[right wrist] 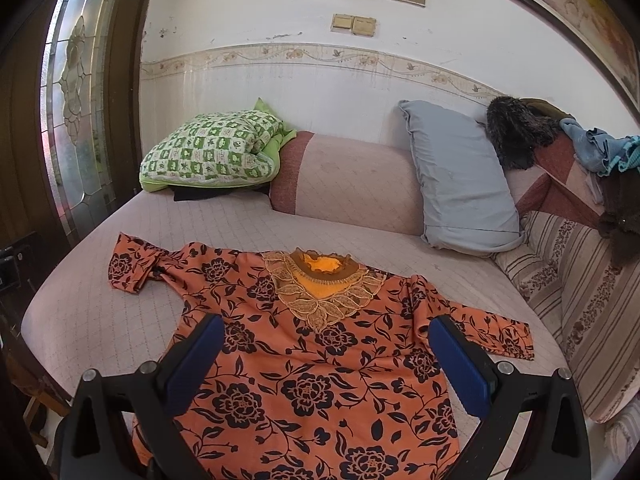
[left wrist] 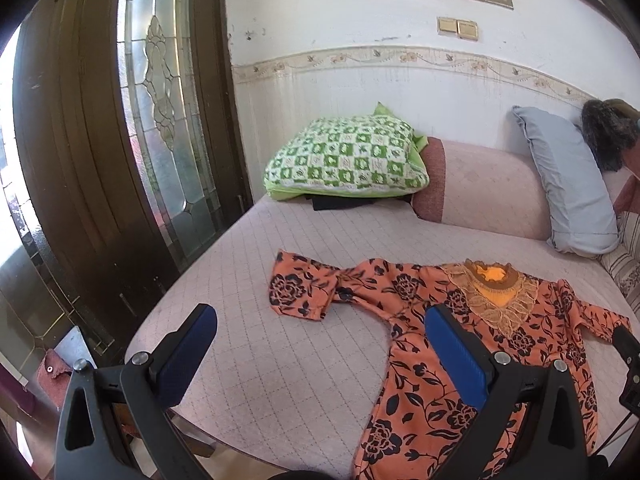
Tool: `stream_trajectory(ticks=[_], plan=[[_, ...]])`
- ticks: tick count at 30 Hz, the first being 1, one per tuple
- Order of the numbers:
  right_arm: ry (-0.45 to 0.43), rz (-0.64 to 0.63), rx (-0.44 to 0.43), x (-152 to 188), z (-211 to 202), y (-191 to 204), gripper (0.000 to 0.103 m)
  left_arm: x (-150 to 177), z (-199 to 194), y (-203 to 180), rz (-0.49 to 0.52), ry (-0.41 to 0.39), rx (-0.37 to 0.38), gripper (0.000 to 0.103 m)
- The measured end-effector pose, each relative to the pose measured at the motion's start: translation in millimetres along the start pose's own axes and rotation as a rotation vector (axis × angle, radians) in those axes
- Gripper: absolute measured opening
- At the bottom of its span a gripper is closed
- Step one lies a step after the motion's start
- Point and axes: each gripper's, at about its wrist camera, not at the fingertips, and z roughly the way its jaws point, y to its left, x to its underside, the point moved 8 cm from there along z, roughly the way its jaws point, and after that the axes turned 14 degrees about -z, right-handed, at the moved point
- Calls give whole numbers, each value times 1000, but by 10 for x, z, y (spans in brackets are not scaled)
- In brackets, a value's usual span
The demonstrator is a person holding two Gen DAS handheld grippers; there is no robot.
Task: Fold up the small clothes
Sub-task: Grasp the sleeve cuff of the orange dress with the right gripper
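**Both claws spread and empty over an unfolded blouse**

Blue-padded left claw (left wrist: pixel 320 354) and right claw (right wrist: pixel 326 360): gaping wide, gripping nothing, poised above the cloth.

Beneath them, pink quilted bed (left wrist: pixel 248 360), carrying everything. At 12 o'clock on it, pink bolster (right wrist: pixel 360 184); at 1 o'clock, grey pillow (right wrist: pixel 460 176); at 11 o'clock, green checked pillow (right wrist: pixel 212 152).

Orange floral blouse (right wrist: pixel 312 360) spread face-up at centre, neckline toward 12 o'clock. Left sleeve (right wrist: pixel 132 264) crumpled at 10 o'clock; right sleeve (right wrist: pixel 488 332) lying straighter at 3 o'clock.

Likely first move: sleeves inward. Best done by smoothing the bunched sleeve flat, pinching one layer only at each cuff, then laying it across the chest without dragging the body.
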Motion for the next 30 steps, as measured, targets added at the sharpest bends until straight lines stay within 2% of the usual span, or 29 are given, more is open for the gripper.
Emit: stream_trajectory(ticks=[2, 5, 9, 12, 16, 20, 22, 25, 30], plan=[[8, 10, 21, 85, 53, -152, 103, 106, 96, -77, 14, 46, 17, 103], [55, 72, 63, 348, 189, -596, 103, 357, 321, -282, 59, 143, 48, 103], [145, 258, 114, 938, 417, -1427, 103, 703, 646, -580, 116, 245, 64, 103], [216, 435, 99, 1492, 691, -2017, 103, 871, 845, -838, 156, 288, 80, 103], [288, 671, 84, 2254, 1014, -2657, 98, 997, 1074, -1184, 188, 313, 113, 103], [253, 932, 22, 2751, 1268, -3113, 89, 1029, 1378, -1584, 174, 314, 161, 103], [222, 1056, -10, 2888, 1406, -3290, 86, 1040, 1558, -1805, 163, 297, 171, 103], [196, 1169, -21, 3007, 1643, -3483, 83, 1101, 1816, -2043, 140, 303, 180, 103], [184, 1382, -38, 3243, 2131, -3718, 77, 1232, 2164, -2121, 135, 291, 144, 103]])
